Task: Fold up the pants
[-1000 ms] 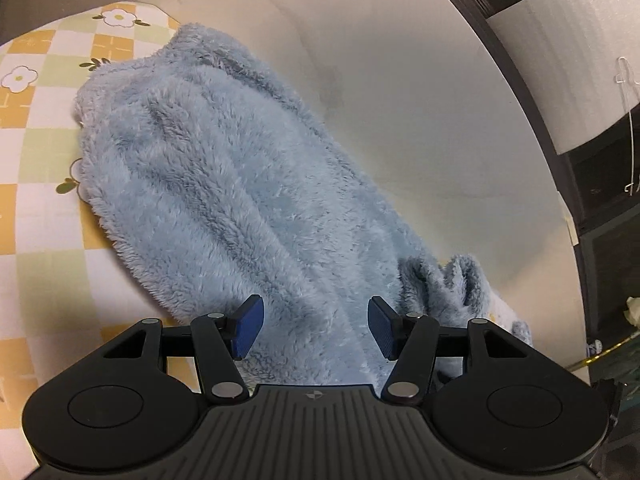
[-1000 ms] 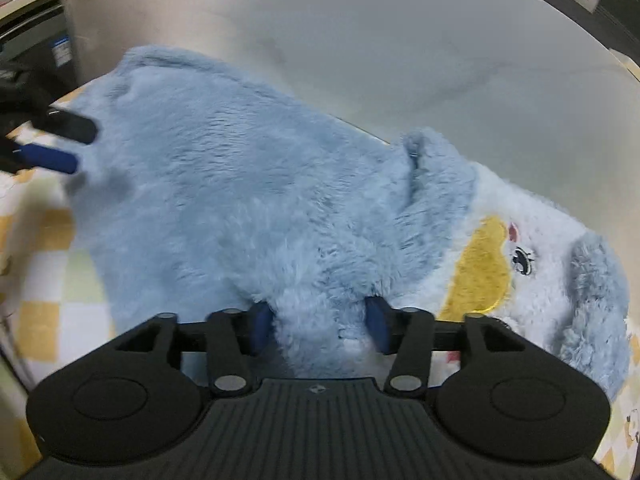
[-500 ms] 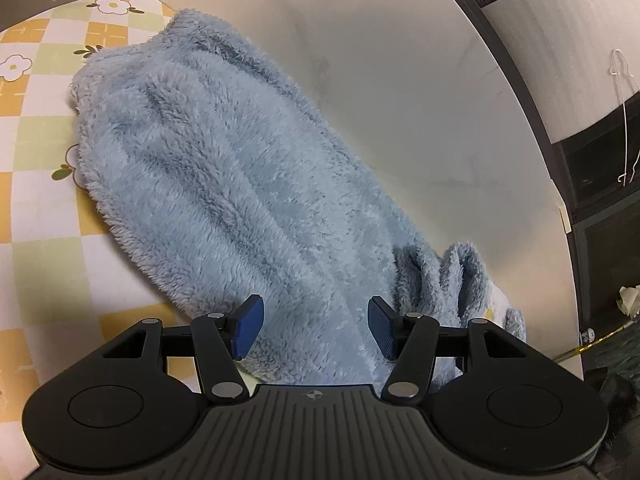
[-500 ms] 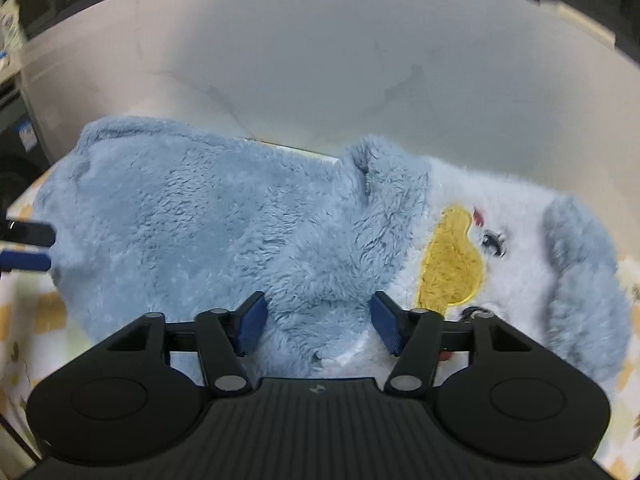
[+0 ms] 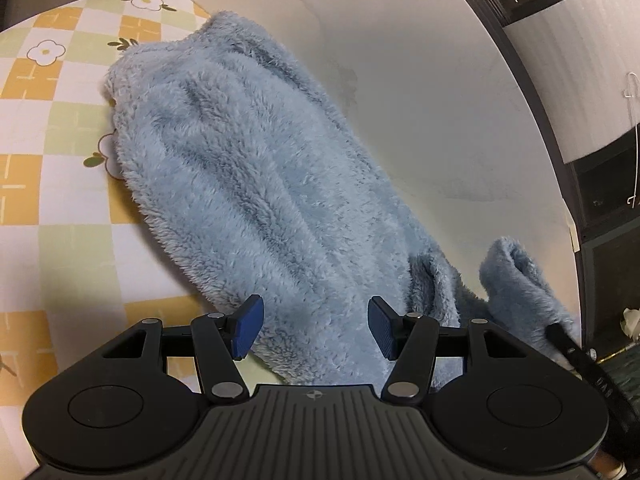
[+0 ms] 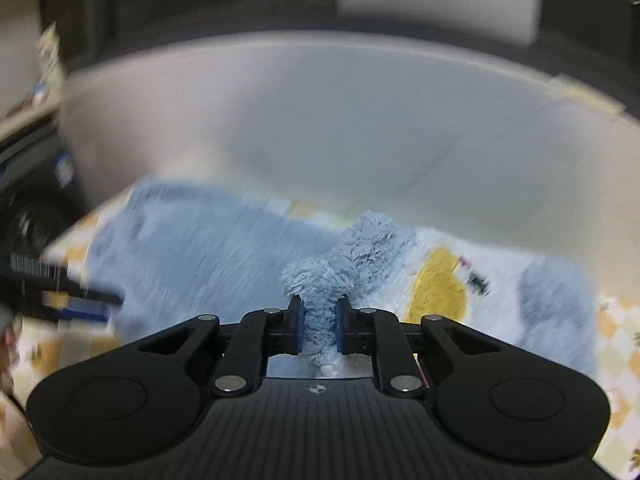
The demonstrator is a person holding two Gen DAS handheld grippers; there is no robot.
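The fluffy light-blue pants (image 5: 256,184) lie folded lengthwise on a checkered flower-print cloth (image 5: 48,128). My left gripper (image 5: 315,330) is open, its blue pads either side of the pants' near part. My right gripper (image 6: 319,330) is shut on a bunched fold of the blue pants (image 6: 320,280) and holds it lifted. The pants (image 6: 192,248) spread behind it, with a white panel bearing a yellow patch (image 6: 440,288). The lifted fold (image 5: 516,276) and the right gripper's finger (image 5: 568,348) show at the right of the left wrist view. The left gripper (image 6: 72,304) shows blurred at the left of the right wrist view.
The cloth lies on a pale round table (image 5: 420,80); its far rim (image 6: 360,44) curves behind. Dark cabinets (image 5: 608,208) and a white panel (image 5: 580,72) stand beyond the table. The right wrist view is motion-blurred.
My right gripper went from open around the pants' edge to shut on a fold and has lifted it. My left gripper stayed open and shifted slightly.
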